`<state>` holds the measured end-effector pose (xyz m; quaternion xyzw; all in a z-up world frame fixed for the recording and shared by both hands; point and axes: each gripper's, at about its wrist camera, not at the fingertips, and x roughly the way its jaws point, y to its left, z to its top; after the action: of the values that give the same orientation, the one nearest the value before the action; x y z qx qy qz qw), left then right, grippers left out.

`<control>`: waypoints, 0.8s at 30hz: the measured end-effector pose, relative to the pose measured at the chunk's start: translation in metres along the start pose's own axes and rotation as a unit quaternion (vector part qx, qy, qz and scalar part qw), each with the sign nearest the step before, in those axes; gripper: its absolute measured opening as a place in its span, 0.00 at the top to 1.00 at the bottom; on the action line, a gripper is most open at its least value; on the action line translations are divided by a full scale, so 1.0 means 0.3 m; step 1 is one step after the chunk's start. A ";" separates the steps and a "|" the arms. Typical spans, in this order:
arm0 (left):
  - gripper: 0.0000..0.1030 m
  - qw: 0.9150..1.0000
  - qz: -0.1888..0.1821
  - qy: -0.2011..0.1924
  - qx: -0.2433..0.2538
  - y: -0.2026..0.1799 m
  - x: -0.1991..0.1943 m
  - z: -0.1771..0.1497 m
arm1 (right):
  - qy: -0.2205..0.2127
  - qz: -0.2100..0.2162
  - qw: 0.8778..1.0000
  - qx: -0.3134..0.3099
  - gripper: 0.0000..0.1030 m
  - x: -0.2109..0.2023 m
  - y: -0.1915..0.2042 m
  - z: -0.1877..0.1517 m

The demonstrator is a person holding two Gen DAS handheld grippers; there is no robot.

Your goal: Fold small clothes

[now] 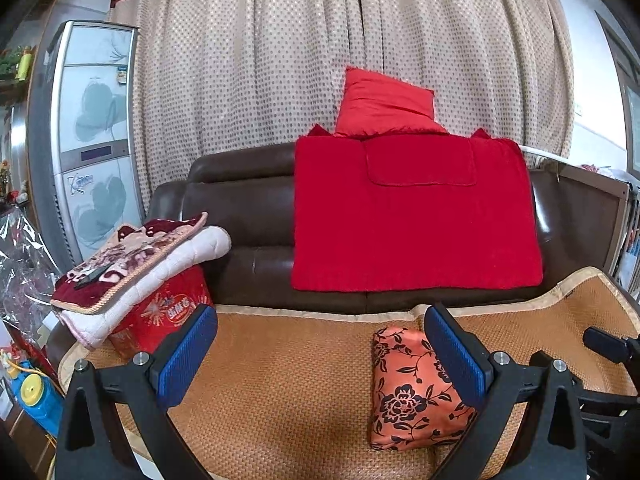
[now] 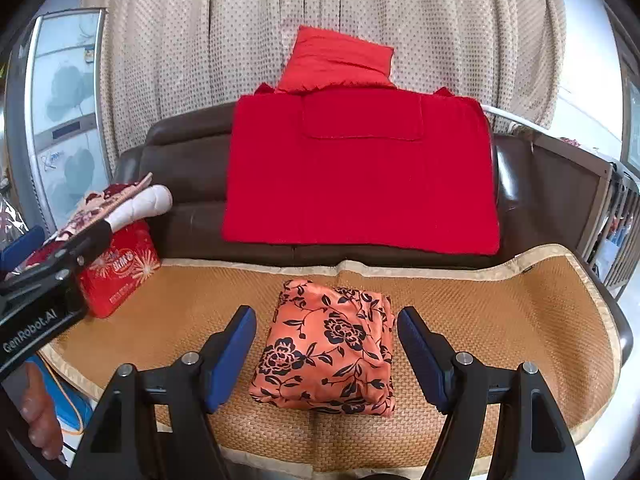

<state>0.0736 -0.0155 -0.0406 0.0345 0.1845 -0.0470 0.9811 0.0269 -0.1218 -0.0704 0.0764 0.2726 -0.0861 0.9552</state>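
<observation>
**A:** Sofa's woven mat (image 2: pixel 500 304) holds the folded floral garment (image 2: pixel 328 344), between the open, empty right hand-held gripper (image 2: pixel 326 354).

**B:** Left hand-held gripper (image 1: pixel 320 356) gapes too. Slippery fabric, a one-sided pinch could undo that fold.

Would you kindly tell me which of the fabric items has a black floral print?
The folded orange garment on the woven mat. The cloth draped on the sofa and the cushion above it are plain red.

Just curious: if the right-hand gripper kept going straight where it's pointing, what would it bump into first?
Most likely the folded orange floral cloth on the woven mat; it lies straight ahead of the open right gripper.
</observation>
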 end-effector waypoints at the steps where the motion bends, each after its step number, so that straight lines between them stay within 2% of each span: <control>1: 0.00 1.000 -0.001 0.001 0.000 -0.005 0.008 0.000 | 0.003 -0.001 1.000 0.000 0.25 0.010 -0.002 -0.002; 9: 0.00 1.000 -0.014 0.017 0.006 -0.032 0.060 -0.005 | 0.020 -0.012 1.000 0.007 0.25 0.064 -0.034 -0.002; 24: 0.00 0.999 -0.049 0.006 0.018 -0.043 -0.016 0.003 | 0.016 -0.044 0.999 0.013 0.25 -0.052 -0.045 -0.027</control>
<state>0.0681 -0.0280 -0.0387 0.0432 0.1915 -0.0982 0.9756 0.0069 -0.1315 -0.0703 0.0786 0.2898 -0.1306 0.9449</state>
